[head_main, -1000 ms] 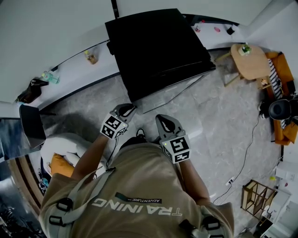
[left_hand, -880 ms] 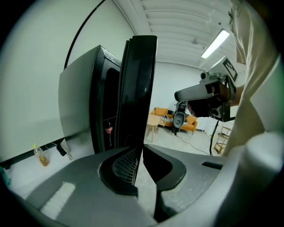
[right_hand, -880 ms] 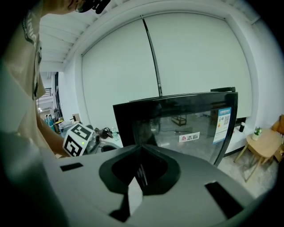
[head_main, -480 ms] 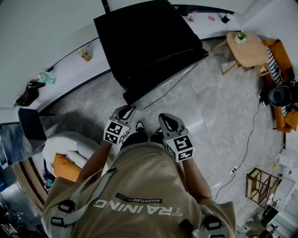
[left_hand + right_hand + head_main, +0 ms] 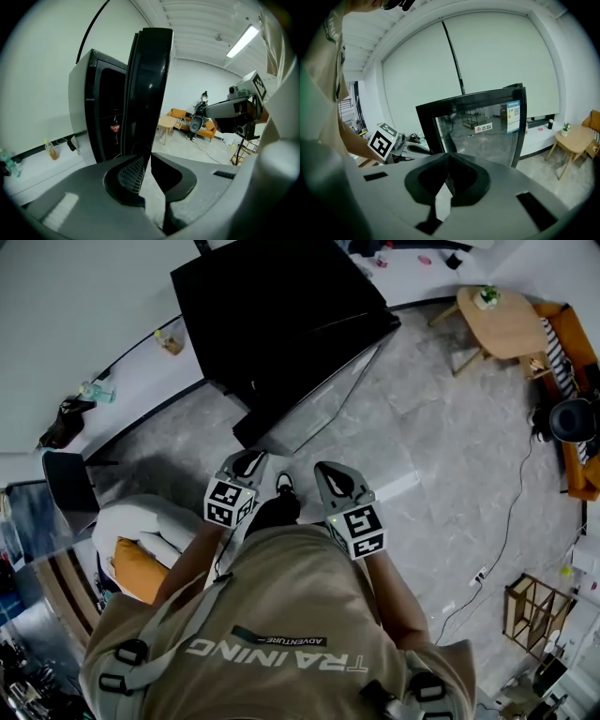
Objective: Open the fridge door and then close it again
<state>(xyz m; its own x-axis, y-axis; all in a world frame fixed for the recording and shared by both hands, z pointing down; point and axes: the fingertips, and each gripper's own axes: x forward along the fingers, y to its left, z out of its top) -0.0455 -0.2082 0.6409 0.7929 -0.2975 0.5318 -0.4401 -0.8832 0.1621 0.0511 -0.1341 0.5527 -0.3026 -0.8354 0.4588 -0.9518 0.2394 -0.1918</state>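
Fridge [image 5: 281, 315] is standing just ahead with its glass door [image 5: 314, 404] hanging open; the left gripper [image 5: 248, 463] and right gripper [image 5: 330, 476] are hovering clenched and empty near the person's chest, likely poised to push it closed.

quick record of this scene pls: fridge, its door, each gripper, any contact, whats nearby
fridge: black, by the white wall
fridge door: swung open, glass front
left gripper: jaws together, holding nothing
right gripper: jaws together, holding nothing
contact: neither gripper touches the door; both held close to the person's body
nearby: wooden table to the fridge's right
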